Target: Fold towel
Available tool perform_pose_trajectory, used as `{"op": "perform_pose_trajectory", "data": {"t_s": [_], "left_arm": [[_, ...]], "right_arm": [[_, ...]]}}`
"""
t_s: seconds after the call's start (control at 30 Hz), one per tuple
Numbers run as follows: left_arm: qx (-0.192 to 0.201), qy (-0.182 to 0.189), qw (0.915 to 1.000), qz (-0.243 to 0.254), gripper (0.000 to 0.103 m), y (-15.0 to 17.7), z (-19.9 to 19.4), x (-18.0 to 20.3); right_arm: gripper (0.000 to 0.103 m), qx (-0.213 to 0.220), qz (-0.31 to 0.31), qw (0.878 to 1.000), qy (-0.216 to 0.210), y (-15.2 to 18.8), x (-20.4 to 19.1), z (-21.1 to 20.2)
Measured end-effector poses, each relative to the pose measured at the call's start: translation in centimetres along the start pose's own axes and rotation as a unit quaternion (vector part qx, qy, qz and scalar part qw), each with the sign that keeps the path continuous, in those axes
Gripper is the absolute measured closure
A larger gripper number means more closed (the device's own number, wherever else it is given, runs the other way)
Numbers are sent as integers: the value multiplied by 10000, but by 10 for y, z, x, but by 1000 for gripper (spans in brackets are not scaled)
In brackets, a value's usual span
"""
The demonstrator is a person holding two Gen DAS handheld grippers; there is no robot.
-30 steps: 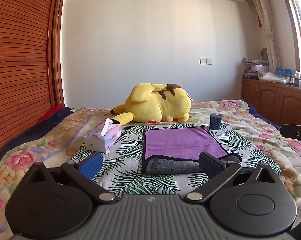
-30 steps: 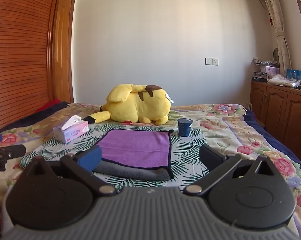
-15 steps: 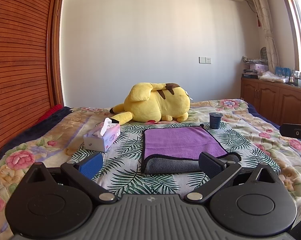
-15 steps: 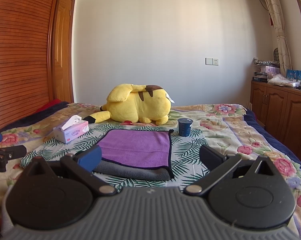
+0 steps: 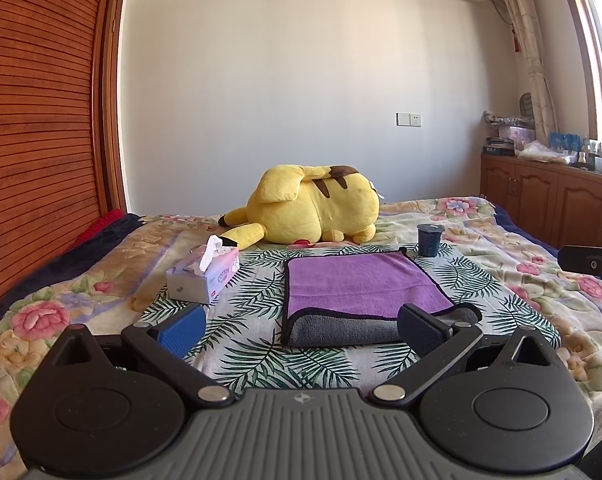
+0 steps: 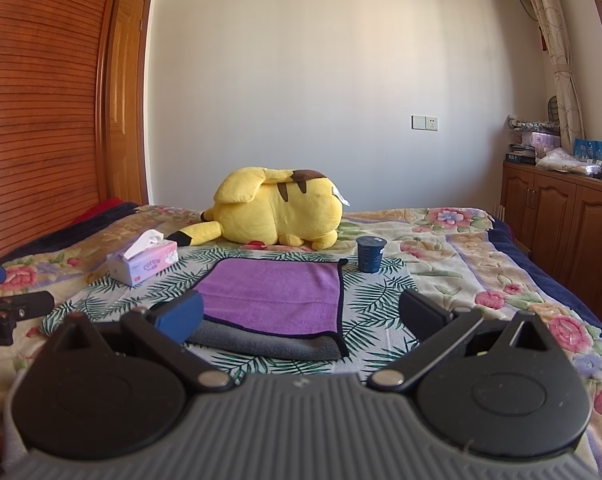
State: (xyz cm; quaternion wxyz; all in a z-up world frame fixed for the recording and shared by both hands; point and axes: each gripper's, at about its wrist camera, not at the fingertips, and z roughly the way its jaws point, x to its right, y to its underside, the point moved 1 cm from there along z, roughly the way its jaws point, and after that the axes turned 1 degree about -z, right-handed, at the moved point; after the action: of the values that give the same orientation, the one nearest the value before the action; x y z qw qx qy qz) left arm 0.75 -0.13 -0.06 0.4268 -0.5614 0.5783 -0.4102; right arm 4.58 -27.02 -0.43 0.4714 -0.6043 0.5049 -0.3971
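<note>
A towel, purple on top and grey underneath with dark trim, lies folded on the leaf-patterned bedspread; it also shows in the right wrist view. My left gripper is open and empty, hovering just short of the towel's near grey edge. My right gripper is open and empty, above the towel's near edge. Each gripper's side shows at the edge of the other's view.
A tissue box stands left of the towel. A dark blue cup stands at its far right corner. A yellow plush toy lies behind. Wooden cabinets line the right wall, a slatted wooden wall the left.
Almost nothing has moved; the left view has shifted very slightly. Both grippers stay open and the towel lies as before.
</note>
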Motion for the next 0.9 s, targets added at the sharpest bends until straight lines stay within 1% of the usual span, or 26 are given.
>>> {"op": "perform_pose_trajectory", "data": {"t_s": [0.9], "left_arm": [[2, 2, 10000, 12, 16, 2, 0, 2]], "right_arm": [[0, 17, 7, 10000, 2, 0, -1, -1]]}}
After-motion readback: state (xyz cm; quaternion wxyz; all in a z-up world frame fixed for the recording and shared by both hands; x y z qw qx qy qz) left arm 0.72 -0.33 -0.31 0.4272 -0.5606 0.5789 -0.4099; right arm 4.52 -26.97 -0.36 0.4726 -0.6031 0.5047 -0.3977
